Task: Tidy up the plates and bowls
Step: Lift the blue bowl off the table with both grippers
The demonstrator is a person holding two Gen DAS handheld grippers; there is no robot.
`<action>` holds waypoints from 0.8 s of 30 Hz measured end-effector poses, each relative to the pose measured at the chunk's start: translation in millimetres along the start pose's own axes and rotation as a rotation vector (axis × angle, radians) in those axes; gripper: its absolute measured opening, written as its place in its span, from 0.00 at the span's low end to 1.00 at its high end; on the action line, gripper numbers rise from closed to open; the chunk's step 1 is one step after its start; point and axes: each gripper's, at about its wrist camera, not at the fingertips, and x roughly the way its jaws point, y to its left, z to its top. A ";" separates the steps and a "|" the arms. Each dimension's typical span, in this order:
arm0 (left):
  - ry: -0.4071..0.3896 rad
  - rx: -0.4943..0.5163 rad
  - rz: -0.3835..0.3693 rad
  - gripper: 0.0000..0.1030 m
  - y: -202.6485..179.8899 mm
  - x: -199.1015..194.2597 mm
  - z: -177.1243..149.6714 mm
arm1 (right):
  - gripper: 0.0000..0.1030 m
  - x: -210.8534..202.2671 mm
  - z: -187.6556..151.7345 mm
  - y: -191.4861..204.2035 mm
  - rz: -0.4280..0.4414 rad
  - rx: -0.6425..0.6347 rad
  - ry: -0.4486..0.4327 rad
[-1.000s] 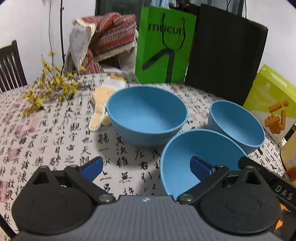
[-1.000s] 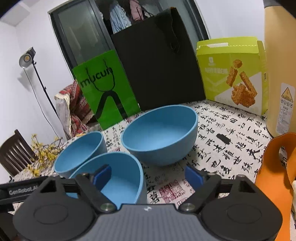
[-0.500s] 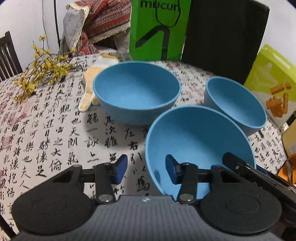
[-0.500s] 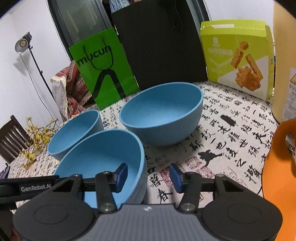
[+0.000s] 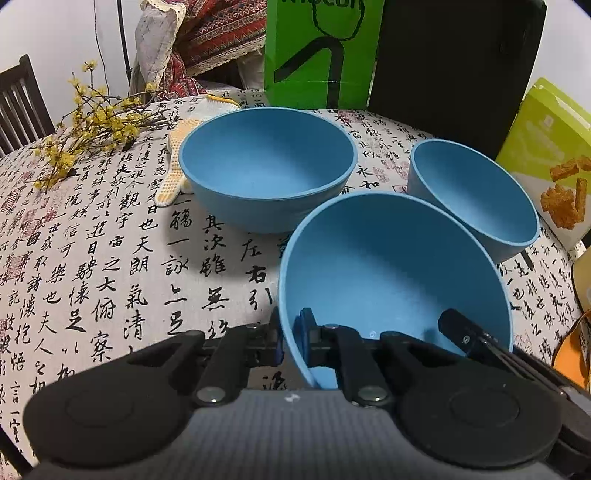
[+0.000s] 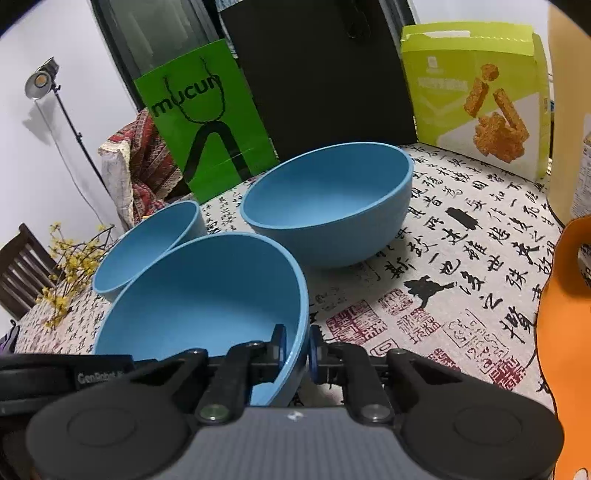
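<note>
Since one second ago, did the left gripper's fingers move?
Yes. The left gripper has closed: its fingers, earlier wide apart, now pinch the near bowl by its rim.

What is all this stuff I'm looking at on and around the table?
near bowl: one, blue, gripped at front
left bowl, right bowl: two, blue, behind it
tablecloth: one, white with black calligraphy, under everything
green bag: one, at back
black bag: one, beside it
snack box: one, lime, back right
flower twigs: one bunch, yellow, left
glove: one, white-yellow, by left bowl
chair: one, dark, far left
throw: one, red-patterned, behind table
lamp: one, on stand
orange object: one, right edge, unidentifiable
left gripper: black, shut on near bowl's rim
right gripper: black, closing on opposite rim
</note>
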 end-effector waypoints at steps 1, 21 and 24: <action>0.001 -0.005 -0.004 0.10 0.5 0.4 0.6 | 0.11 0.0 0.3 -1.2 0.004 0.008 0.002; -0.054 -0.028 -0.018 0.10 22.6 -32.7 0.1 | 0.11 -20.4 2.1 20.8 0.036 0.047 0.002; -0.062 -0.030 -0.019 0.10 26.7 -39.8 -1.6 | 0.11 -27.5 1.3 25.5 0.038 0.048 -0.007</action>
